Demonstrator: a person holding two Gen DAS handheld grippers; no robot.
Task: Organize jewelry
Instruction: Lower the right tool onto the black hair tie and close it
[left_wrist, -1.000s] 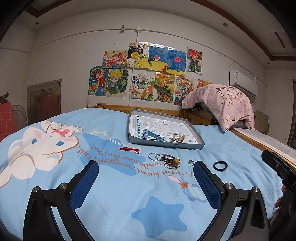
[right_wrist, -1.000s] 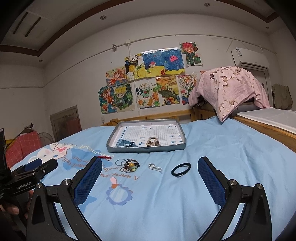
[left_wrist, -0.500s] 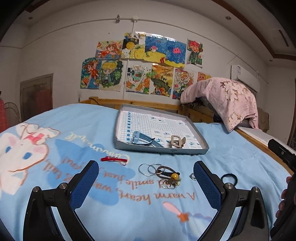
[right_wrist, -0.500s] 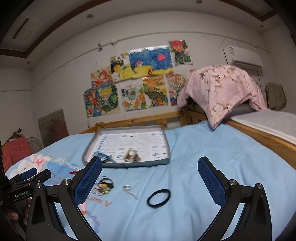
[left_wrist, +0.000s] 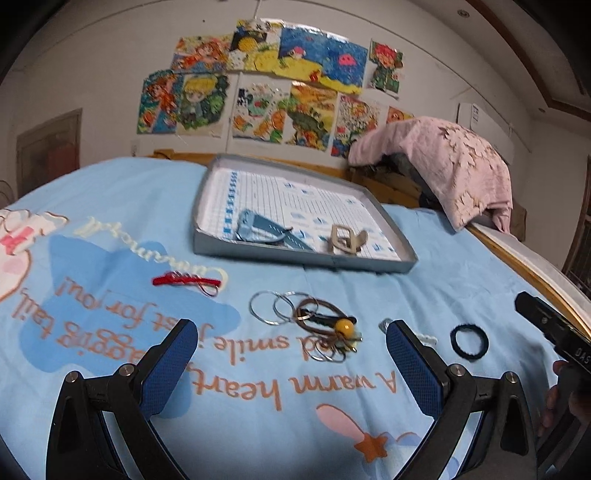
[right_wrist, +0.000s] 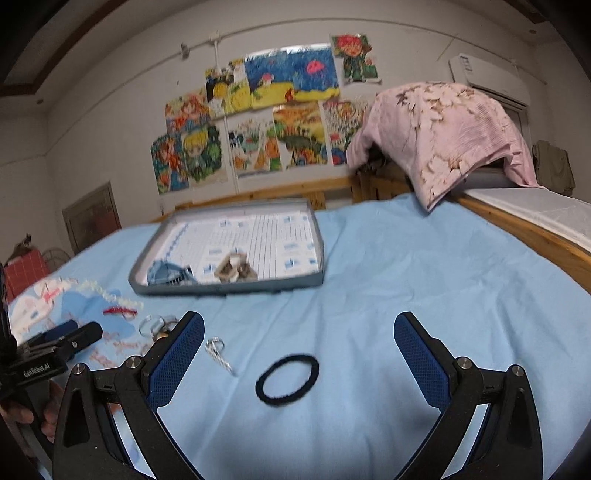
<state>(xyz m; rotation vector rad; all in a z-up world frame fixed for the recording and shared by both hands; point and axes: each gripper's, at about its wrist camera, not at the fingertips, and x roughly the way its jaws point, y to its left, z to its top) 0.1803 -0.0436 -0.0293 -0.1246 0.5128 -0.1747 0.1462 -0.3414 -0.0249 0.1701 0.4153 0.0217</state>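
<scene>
Just in front of the grey tray (left_wrist: 295, 260), the loose jewelry is lying spread on the light blue bedsheet (right_wrist: 406, 266). A tangle of brown bands and wire rings with a yellow bead (left_wrist: 325, 328) is sitting nearest the tray's front edge, with three thin silver hoops (left_wrist: 275, 307) touching its left side. Left of the tray's front corner, a red cord piece (left_wrist: 186, 282) is lying by itself. To the right of the tangle, a small silver trinket (right_wrist: 218, 353) is lying on the sheet, and further right a black hair band (right_wrist: 287, 379) is lying flat, well apart from the tray. Inside the tray, a blue strap (left_wrist: 266, 232) and a beige buckle (left_wrist: 347, 239) are resting near the front wall.

The left gripper (left_wrist: 288, 360) is hovering low over the sheet with its jaws spread wide and nothing between them, the tangle showing in the gap. The right gripper (right_wrist: 299, 354) is likewise gaping wide and holding nothing, with the black hair band framed between its blue pads (right_wrist: 417, 356).

Behind the tray, children's drawings (right_wrist: 258, 110) are hanging on the wall, and a pink cloth (right_wrist: 443, 133) is draping over something at the bed's far right.
</scene>
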